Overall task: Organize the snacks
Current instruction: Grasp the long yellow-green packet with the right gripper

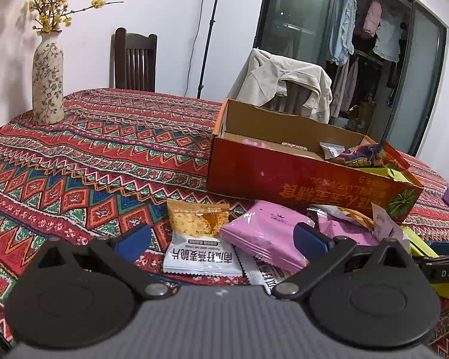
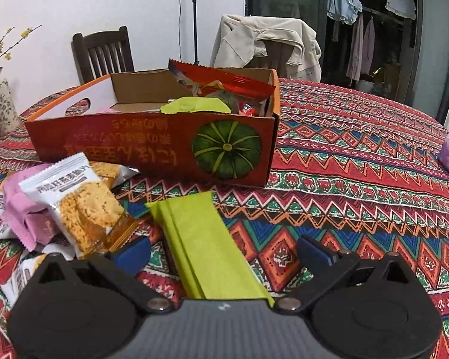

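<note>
Nearest the right wrist camera, the right gripper (image 2: 224, 254) stood with jaws apart, straddling the lime-green snack bar (image 2: 206, 239) without clamping it. The left gripper (image 1: 221, 239), jaws also apart and empty, hovered over the oat-crisp packet (image 1: 199, 239) and pink packet (image 1: 266, 233). For a clean grasp, the fingers should probably close across the bar's width. The red pumpkin-print carton (image 2: 152, 140), already holding several snacks, stood just beyond; the neighbouring oat-crisp packet (image 2: 80, 206) crowded 1 finger.
</note>
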{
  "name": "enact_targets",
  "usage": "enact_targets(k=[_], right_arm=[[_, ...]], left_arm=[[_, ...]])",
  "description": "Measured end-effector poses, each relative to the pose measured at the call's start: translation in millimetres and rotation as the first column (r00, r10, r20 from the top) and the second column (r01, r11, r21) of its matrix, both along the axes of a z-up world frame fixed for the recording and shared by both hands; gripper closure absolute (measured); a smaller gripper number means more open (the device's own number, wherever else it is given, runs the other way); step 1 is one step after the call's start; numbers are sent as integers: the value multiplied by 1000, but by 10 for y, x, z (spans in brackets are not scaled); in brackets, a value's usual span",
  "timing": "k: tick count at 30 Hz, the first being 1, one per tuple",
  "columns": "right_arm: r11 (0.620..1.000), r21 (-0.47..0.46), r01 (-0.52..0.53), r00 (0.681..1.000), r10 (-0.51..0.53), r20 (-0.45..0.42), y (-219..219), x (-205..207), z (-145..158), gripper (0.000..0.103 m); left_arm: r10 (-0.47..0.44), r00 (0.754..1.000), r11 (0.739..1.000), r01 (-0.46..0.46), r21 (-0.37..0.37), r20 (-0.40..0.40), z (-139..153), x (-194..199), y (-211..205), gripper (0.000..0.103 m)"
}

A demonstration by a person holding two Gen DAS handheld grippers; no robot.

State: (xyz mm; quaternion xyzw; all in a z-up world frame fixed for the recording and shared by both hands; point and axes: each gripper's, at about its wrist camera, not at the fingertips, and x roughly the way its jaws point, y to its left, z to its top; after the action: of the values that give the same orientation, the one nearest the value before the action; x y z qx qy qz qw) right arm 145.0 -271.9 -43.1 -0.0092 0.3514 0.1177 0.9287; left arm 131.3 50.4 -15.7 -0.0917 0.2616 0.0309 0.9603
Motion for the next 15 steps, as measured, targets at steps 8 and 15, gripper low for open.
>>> enact_targets(k=[8,15], right_arm=[[1000,16,-22,999,21,43,12,-97,29,26],[999,44,-28,997,25,70,-13,-154,58,64]], left_arm=[[7,1000,1000,-7,-2,-1,1,4,4,0],[16,1000,1000,-16,4,0,-2,-5,-4,0]])
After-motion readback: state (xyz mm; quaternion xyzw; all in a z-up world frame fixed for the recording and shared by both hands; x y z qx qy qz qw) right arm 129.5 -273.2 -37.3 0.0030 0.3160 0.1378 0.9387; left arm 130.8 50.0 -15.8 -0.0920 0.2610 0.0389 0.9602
